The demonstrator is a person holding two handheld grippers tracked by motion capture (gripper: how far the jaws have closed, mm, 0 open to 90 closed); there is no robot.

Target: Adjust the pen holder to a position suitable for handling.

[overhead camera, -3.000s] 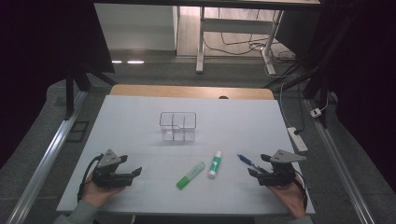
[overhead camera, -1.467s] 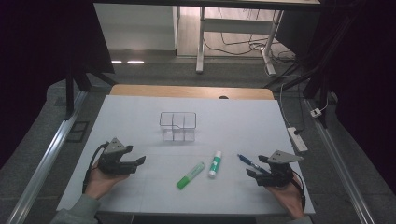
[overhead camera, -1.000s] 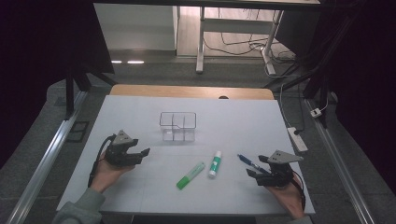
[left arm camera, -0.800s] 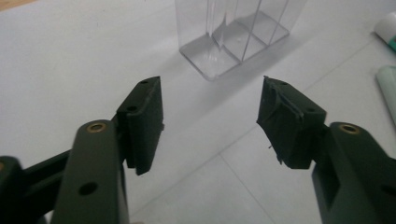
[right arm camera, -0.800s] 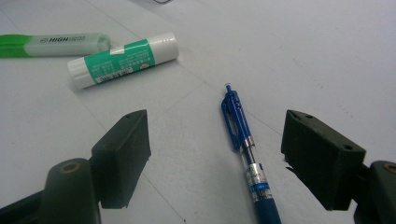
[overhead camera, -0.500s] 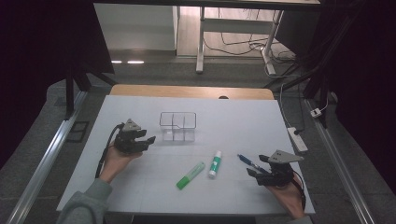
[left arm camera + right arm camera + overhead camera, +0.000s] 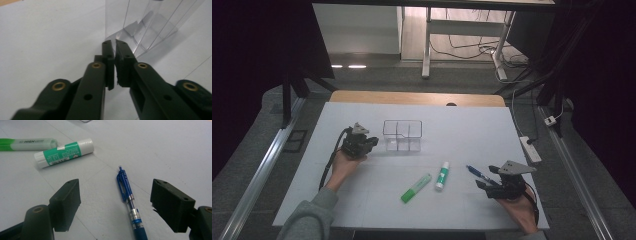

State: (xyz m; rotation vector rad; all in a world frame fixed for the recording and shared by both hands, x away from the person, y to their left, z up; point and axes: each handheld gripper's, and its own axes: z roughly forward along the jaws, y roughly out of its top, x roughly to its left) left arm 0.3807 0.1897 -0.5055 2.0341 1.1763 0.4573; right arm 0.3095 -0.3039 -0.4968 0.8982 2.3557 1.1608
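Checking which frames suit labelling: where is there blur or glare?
High view: dark surround, evenly lit table. Left gripper view: near jaws soft, clear organizer sharper with pale reflections. Right gripper view: crisp pen and glue stick, no glare.

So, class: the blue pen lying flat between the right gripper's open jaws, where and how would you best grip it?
Probably the blue pen is best taken at mid-barrel, just behind the clip, from straight above. It lies flat on the white table with bare surface on both sides, so the right gripper, jaws open and straddling it, could lower and close across its narrow width.
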